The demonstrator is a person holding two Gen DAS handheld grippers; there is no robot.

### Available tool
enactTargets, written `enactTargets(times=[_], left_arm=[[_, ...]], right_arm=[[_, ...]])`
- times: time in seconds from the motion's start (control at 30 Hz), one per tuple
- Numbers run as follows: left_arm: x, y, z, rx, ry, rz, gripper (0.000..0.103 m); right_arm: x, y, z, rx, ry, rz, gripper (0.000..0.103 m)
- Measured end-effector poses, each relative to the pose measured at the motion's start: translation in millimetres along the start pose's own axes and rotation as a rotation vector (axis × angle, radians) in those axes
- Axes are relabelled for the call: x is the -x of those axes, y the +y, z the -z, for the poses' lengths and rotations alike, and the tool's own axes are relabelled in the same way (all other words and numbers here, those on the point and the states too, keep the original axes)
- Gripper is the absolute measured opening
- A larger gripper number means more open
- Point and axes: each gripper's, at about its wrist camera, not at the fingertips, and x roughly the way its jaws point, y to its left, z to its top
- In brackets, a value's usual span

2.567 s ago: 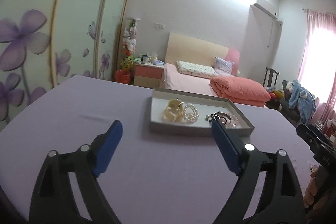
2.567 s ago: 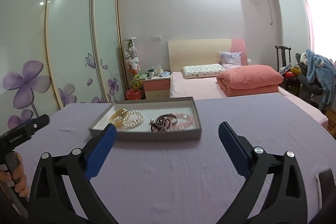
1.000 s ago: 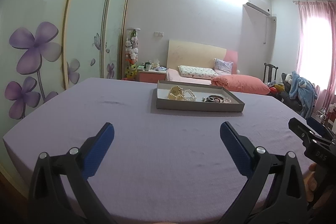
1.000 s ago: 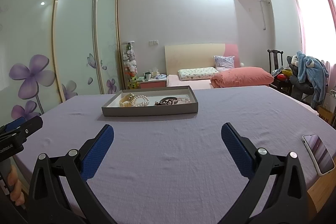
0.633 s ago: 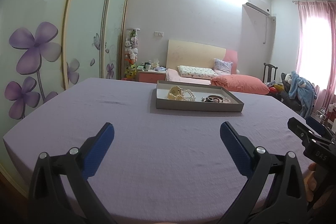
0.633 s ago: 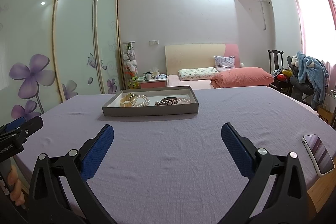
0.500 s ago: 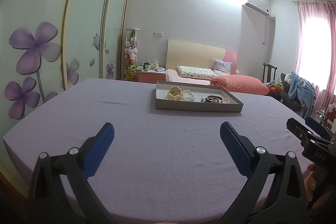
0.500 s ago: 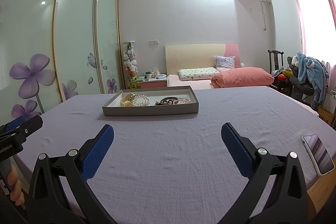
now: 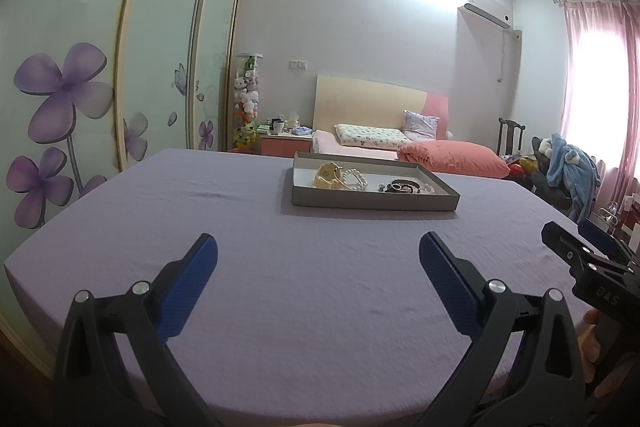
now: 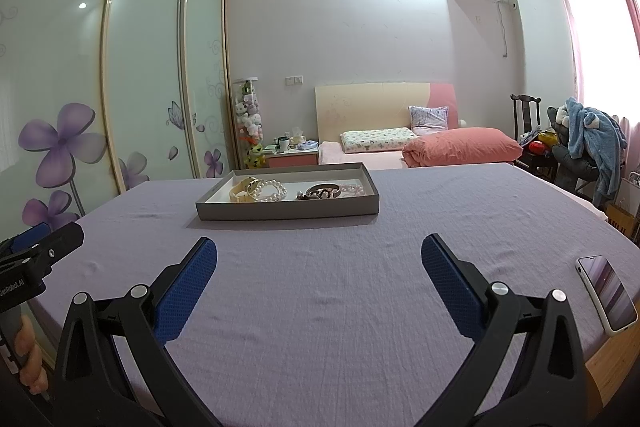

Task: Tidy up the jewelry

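A shallow grey tray (image 9: 372, 202) (image 10: 288, 213) rests on the lilac tablecloth, far ahead of both grippers. Inside it lie a gold watch (image 9: 329, 175) (image 10: 242, 188), a pearl bracelet (image 9: 355, 179) (image 10: 269, 190), a dark bracelet (image 9: 404, 185) (image 10: 322, 191) and pink beads (image 10: 352, 189). My left gripper (image 9: 318, 267) stands open near the table's front edge, nothing between its blue pads. My right gripper (image 10: 319, 265) is open too, also empty. Each gripper shows at the edge of the other's view, held by a hand (image 10: 30, 355).
A phone (image 10: 606, 294) lies near the table's right edge. Behind the table are a bed (image 10: 420, 143) with pillows, a nightstand (image 10: 290, 153), a chair piled with clothes (image 10: 580, 151), and sliding wardrobe doors (image 9: 80, 87) on the left.
Both grippers have drawn back from the tray, which now looks smaller and farther off; over the last second they barely move. Both stay open and empty.
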Motion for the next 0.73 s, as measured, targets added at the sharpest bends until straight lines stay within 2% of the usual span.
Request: enactTargets(times=[0.73], left_arm=[[1.4,-1.0,0.9,0.005,-0.010,0.009,0.099]], right_arm=[[1.9,2.1,4.2,-0.008,0.005,-0.002,0.101]])
